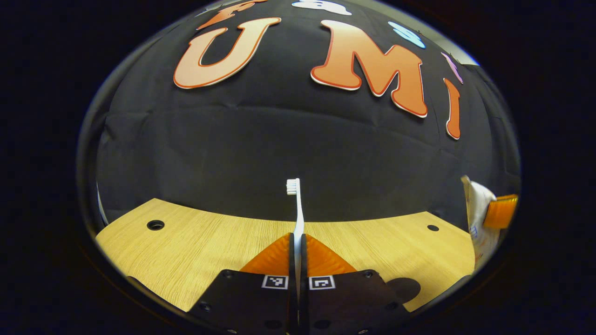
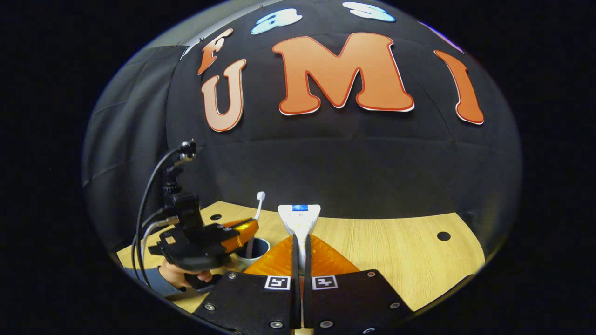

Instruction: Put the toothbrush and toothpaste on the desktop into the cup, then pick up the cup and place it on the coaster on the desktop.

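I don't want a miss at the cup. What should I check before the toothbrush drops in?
1. Left tongs shut on toothbrush: ok.
2. Toothbrush upright, bristles up: ok.
3. Toothbrush's lower end in or over the cup: looks so, cannot tell how deep.
4. Right tongs shut on toothpaste: ok.
5. Toothpaste apart from the cup: ok.
6. Coaster's place: cannot tell.

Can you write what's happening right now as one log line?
left gripper: shut on white toothbrush | right gripper: shut on white toothpaste tube | toothbrush over cup
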